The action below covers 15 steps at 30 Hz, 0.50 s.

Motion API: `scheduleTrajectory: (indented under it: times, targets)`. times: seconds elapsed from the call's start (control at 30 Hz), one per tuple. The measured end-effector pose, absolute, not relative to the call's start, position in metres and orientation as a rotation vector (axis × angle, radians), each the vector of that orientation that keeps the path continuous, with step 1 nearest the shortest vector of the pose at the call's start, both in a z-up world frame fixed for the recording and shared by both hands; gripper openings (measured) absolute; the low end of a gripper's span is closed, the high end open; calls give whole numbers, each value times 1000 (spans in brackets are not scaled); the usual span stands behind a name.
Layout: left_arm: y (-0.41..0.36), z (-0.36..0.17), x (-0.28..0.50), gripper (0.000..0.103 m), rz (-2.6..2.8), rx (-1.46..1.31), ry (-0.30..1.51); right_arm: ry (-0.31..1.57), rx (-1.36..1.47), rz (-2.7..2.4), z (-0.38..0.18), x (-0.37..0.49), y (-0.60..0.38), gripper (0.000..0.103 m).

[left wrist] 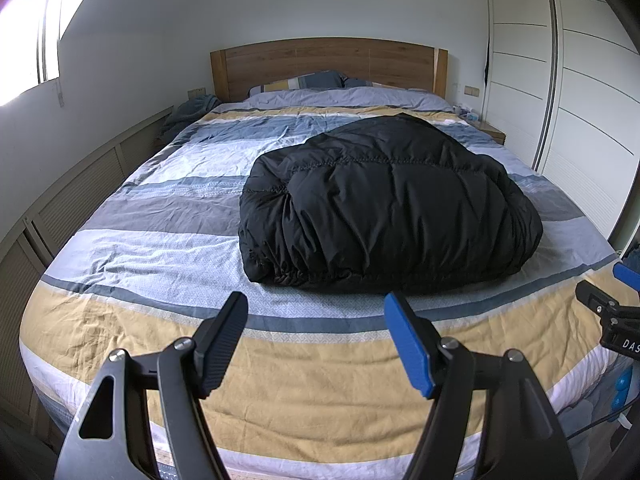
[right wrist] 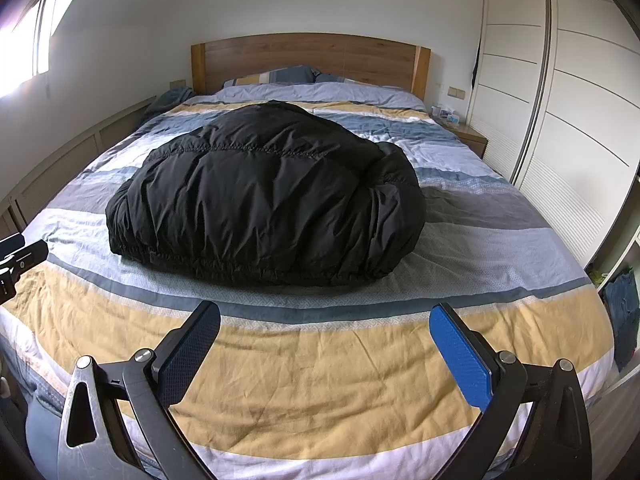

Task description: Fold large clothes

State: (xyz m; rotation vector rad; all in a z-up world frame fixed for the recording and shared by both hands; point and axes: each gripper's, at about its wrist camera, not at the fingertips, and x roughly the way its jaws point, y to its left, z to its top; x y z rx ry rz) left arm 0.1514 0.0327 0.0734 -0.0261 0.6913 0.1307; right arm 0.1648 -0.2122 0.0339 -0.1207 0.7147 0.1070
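Observation:
A black puffy down jacket [left wrist: 384,204] lies folded into a thick bundle on the striped bed cover [left wrist: 160,240]; it also shows in the right wrist view [right wrist: 264,200]. My left gripper [left wrist: 318,320] is open and empty, held above the yellow stripe near the foot of the bed, short of the jacket's front edge. My right gripper [right wrist: 324,328] is open and empty, also held back from the jacket over the yellow stripe. The right gripper's tips show at the right edge of the left wrist view [left wrist: 604,284].
A wooden headboard [left wrist: 328,64] and pillows [left wrist: 296,82] stand at the far end. White wardrobe doors [right wrist: 560,120] line the right side, with a small nightstand [right wrist: 468,136]. A low slatted cabinet [left wrist: 80,188] runs along the left wall under a window.

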Motion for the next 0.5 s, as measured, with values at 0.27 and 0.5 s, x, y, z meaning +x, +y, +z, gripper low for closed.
scheduleTrajectory:
  times: [0.27, 0.5]
  targets:
    - [33, 73, 152, 69, 131, -20, 691, 715, -121, 108, 34, 165, -212, 103]
    - [33, 73, 152, 69, 131, -19, 691, 717, -120, 104, 33, 164, -214, 103]
